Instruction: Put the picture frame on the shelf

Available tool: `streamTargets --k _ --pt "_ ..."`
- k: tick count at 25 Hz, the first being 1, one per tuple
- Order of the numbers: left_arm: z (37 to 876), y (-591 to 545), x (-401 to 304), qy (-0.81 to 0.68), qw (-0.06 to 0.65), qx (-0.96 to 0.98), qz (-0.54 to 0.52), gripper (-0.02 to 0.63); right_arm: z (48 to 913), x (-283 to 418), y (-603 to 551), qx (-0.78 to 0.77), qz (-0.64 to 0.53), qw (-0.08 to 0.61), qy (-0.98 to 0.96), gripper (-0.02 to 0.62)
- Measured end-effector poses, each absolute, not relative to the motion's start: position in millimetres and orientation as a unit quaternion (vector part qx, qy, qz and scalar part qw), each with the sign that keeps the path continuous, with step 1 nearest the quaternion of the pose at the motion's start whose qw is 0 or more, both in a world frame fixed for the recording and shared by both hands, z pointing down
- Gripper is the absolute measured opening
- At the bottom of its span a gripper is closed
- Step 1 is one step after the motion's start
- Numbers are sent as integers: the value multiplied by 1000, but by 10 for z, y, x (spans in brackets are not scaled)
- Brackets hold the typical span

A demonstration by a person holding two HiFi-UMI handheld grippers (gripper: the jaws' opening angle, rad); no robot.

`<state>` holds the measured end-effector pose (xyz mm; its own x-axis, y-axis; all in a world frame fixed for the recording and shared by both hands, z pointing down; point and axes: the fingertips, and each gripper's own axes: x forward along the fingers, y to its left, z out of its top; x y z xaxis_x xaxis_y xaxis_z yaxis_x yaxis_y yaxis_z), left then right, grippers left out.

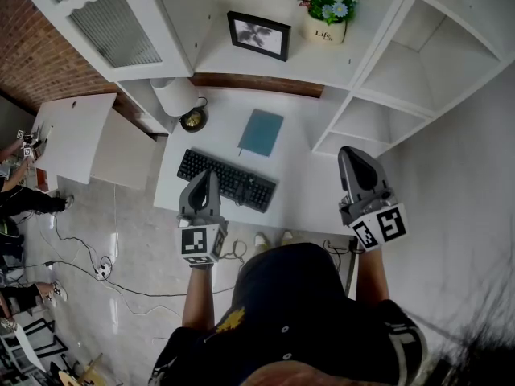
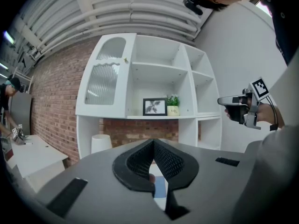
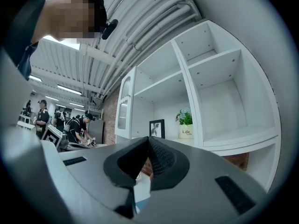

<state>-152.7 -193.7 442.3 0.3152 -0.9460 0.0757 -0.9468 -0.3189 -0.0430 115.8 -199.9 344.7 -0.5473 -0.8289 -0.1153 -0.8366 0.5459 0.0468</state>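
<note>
TEXT: "Life", dark print, with a smaller line beneath too small to read | ON: white plant pot (image 1: 326, 30) on the shelf (image 1: 265, 69) | SIGNS: black-and-white square markers, no letters, on cubes of left gripper (image 1: 206, 177) and right gripper (image 1: 352, 154) | keyboard (image 1: 226, 180): key legends unreadable

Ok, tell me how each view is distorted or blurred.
Head view: evenly lit, sharp, the shelf unit splays outward. Left gripper view: black fisheye corners, straight edges bowed, the left tongs soft up close, the picture frame in focus. Right gripper view: same dark rim, right tongs blurred.
</note>
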Motion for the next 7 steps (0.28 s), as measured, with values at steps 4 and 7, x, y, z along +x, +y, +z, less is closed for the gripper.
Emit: streamTargets --k 4,7 --pt "4450 -1928 -1538 -584 7 811 45 17 3477 1134 -2001 -472 45 39 879 6" --pt "4444 -1921 -1539 -582 6 812 44 17 3497 1124 -2001 -474 43 40 879 6"
